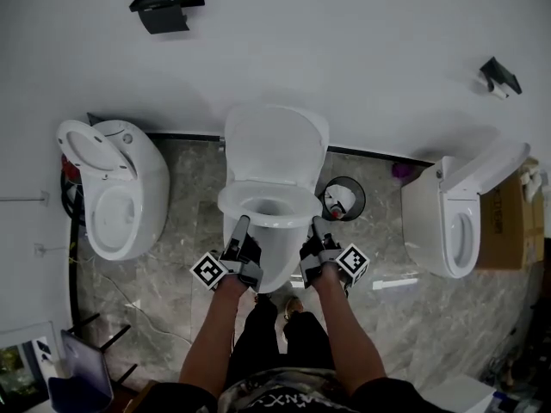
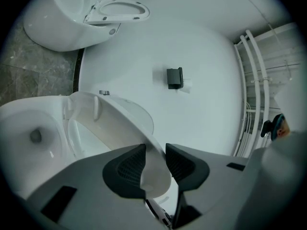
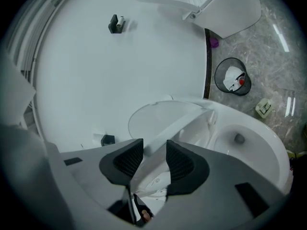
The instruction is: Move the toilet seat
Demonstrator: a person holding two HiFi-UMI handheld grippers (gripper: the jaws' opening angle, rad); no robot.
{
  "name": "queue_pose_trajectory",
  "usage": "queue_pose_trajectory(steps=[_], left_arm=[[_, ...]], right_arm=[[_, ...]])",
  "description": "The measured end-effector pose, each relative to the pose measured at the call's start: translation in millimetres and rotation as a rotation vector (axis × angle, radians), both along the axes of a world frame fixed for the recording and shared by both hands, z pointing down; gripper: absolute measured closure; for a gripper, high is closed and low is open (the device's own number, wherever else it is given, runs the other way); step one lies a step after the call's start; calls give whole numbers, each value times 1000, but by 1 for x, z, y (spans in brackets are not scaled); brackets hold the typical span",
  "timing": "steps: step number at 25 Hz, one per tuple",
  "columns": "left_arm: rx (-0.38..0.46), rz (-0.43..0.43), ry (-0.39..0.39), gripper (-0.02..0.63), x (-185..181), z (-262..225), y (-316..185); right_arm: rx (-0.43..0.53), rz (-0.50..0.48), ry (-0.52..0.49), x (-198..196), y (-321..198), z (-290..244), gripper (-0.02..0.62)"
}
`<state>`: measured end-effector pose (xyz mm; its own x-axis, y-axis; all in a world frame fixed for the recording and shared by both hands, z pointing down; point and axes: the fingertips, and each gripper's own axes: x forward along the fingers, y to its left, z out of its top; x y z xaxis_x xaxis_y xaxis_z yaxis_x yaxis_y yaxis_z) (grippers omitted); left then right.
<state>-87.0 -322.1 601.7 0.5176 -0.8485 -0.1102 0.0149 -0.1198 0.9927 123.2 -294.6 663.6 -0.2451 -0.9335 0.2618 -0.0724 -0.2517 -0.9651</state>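
The middle toilet (image 1: 274, 256) has its lid (image 1: 275, 143) upright against the wall. Its white seat ring (image 1: 297, 198) is lifted off the bowl and tilted. In the head view my left gripper (image 1: 242, 224) grips the ring's front left and my right gripper (image 1: 316, 224) its front right. In the left gripper view the seat's rim (image 2: 154, 169) fills the gap of my left gripper (image 2: 155, 152), with the bowl (image 2: 29, 133) to the left. In the right gripper view my right gripper (image 3: 154, 147) is shut on the seat's rim (image 3: 152, 169), the bowl (image 3: 249, 150) to the right.
A second toilet (image 1: 120, 198) stands to the left and a third (image 1: 448, 224) to the right, both with lids up. A black waste bin (image 1: 344, 198) sits right of the middle bowl. A cardboard box (image 1: 508, 222) is at far right. Black holders (image 1: 168, 9) hang on the wall.
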Motion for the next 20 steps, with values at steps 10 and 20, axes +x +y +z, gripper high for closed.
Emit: queue_pose_trajectory(steps=[10, 20], left_arm=[[15, -3, 29, 463, 8, -13, -34], [41, -27, 37, 462, 17, -23, -73]], right_arm=[[29, 26, 11, 8, -28, -14, 449], [44, 20, -4, 16, -62, -25, 451]])
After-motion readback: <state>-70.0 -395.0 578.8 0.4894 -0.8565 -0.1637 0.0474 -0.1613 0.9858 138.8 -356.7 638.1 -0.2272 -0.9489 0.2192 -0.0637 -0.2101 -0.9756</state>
